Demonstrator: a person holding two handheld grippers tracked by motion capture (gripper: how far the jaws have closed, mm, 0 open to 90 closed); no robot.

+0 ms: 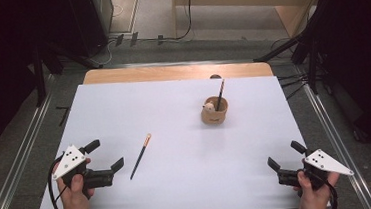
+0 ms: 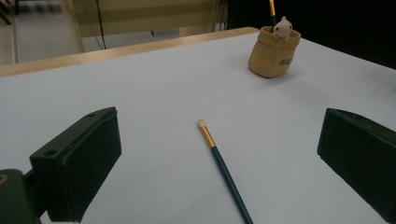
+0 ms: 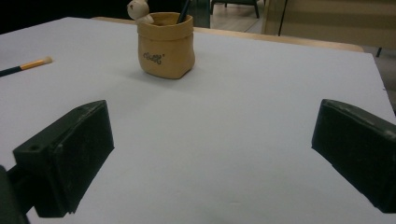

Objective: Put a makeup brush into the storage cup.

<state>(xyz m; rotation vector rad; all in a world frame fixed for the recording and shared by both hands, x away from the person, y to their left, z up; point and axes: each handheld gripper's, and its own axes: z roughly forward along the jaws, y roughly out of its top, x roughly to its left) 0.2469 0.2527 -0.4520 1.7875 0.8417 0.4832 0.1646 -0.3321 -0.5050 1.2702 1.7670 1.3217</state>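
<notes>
A dark-handled brush with a gold ferrule and pale tip lies flat on the white table sheet, left of centre. In the left gripper view the brush runs up between my two jaws. My left gripper stands open just left of it, touching nothing. A tan bag-shaped holder with a small pale figure at its rim holds another dark brush upright, right of centre. The holder lies ahead of my right gripper, which is open near the front right edge with nothing in it.
The white sheet covers a wooden table whose far edge shows bare. Metal rails run along both sides on the floor, with dark stand legs and cables beyond the table's right corner. A person's hands hold both grippers.
</notes>
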